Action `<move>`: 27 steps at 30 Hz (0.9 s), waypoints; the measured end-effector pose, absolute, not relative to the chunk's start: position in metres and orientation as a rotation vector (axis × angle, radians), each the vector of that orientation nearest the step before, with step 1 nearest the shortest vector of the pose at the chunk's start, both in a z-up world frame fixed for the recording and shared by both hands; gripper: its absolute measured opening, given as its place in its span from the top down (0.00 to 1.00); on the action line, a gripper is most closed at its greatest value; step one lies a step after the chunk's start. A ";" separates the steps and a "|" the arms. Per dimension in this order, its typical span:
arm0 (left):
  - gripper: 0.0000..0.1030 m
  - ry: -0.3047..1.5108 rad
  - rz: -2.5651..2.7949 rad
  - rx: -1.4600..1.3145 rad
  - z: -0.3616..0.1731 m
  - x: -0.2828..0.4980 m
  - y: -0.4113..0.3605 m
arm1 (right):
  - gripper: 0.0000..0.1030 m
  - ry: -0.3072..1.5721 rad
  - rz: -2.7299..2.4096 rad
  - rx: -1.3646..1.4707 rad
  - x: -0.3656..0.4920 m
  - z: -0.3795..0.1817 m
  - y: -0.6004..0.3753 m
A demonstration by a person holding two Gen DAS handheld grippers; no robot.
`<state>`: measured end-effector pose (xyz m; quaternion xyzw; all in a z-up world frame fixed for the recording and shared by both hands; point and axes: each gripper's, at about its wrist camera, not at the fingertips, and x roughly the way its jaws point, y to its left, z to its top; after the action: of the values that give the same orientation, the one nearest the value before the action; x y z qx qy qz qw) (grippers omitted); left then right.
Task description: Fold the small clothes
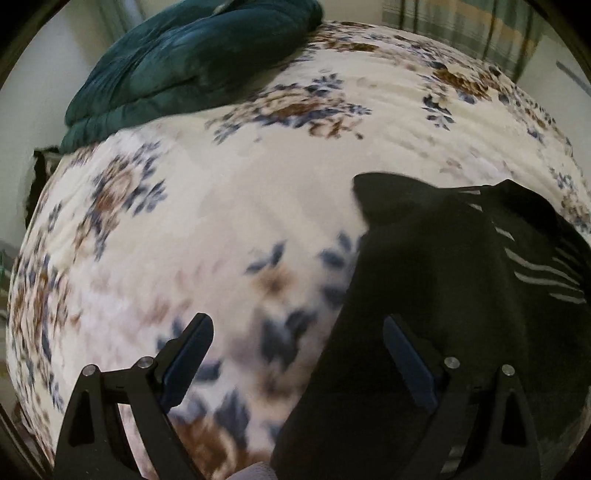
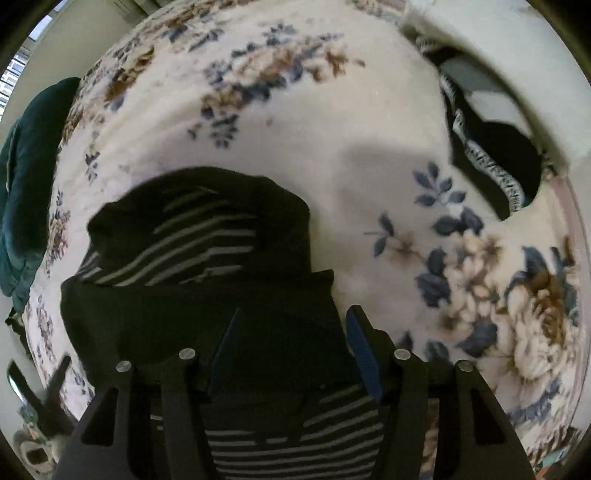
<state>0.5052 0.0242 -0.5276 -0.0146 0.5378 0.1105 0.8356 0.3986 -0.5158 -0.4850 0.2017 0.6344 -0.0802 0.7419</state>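
Observation:
A small black garment with thin white stripes [image 1: 443,280] lies partly folded on the floral bedspread [image 1: 240,192]. In the left wrist view it fills the right side. My left gripper [image 1: 299,332] is open and empty; its right finger hovers over the garment's left edge and its left finger over bare bedspread. In the right wrist view the same garment [image 2: 199,258] lies bunched ahead and below. My right gripper [image 2: 291,332] is open above its dark folded layer, and no cloth shows between the fingers.
A dark teal quilt [image 1: 192,62] is piled at the far left of the bed, also seen in the right wrist view [image 2: 26,184]. More dark and patterned clothes [image 2: 491,155] lie at the far right edge by a wall. Curtains [image 1: 461,29] hang behind.

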 end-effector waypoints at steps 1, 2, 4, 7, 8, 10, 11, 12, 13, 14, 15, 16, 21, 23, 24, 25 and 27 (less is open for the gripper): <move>0.09 1.140 0.237 -0.013 -0.531 0.515 0.020 | 0.41 1.386 -0.171 0.440 0.402 -0.494 -0.517; 0.09 1.145 0.234 0.001 -0.535 0.524 0.017 | 0.41 1.396 -0.159 0.435 0.406 -0.505 -0.516; 0.09 1.156 0.245 0.044 -0.545 0.542 0.012 | 0.41 1.422 -0.148 0.451 0.412 -0.524 -0.512; 0.09 1.191 0.250 0.077 -0.562 0.558 0.013 | 0.91 1.403 -0.119 0.437 0.415 -0.536 -0.504; 0.09 1.203 0.249 0.075 -0.566 0.560 0.015 | 0.95 1.379 -0.144 0.396 0.415 -0.534 -0.503; 0.08 1.213 0.240 0.050 -0.572 0.560 0.020 | 0.97 1.338 -0.169 0.360 0.414 -0.532 -0.504; 0.07 1.208 0.242 0.045 -0.572 0.558 0.022 | 0.97 1.341 -0.183 0.349 0.415 -0.533 -0.505; 0.07 1.202 0.243 0.044 -0.570 0.556 0.022 | 0.97 1.353 -0.181 0.352 0.416 -0.535 -0.506; 0.07 1.192 0.247 0.049 -0.566 0.553 0.022 | 0.96 1.366 -0.171 0.360 0.416 -0.535 -0.507; 0.07 1.183 0.253 0.056 -0.561 0.550 0.020 | 0.95 1.383 -0.160 0.377 0.417 -0.533 -0.507; 0.08 1.173 0.257 0.062 -0.555 0.545 0.018 | 0.93 1.397 -0.143 0.413 0.418 -0.529 -0.509; 0.08 1.163 0.253 0.064 -0.546 0.539 0.014 | 0.82 1.408 -0.125 0.439 0.416 -0.523 -0.512; 0.08 1.132 0.194 0.035 -0.496 0.483 -0.020 | 0.44 1.396 -0.090 0.451 0.373 -0.481 -0.526; 0.08 1.141 0.159 0.028 -0.483 0.457 -0.041 | 0.44 1.408 -0.065 0.461 0.346 -0.468 -0.535; 0.08 1.152 0.140 0.030 -0.478 0.441 -0.054 | 0.44 1.418 -0.057 0.462 0.334 -0.463 -0.542; 0.08 1.169 0.112 0.036 -0.474 0.416 -0.076 | 0.44 1.433 -0.056 0.457 0.321 -0.459 -0.547; 0.08 1.218 0.054 0.035 -0.472 0.377 -0.115 | 0.44 1.456 -0.035 0.461 0.288 -0.449 -0.567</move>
<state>0.3766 -0.1150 -0.4722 0.0162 0.5718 0.0254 0.8199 0.2881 -0.5672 -0.4495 0.2086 0.6594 -0.0158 0.7221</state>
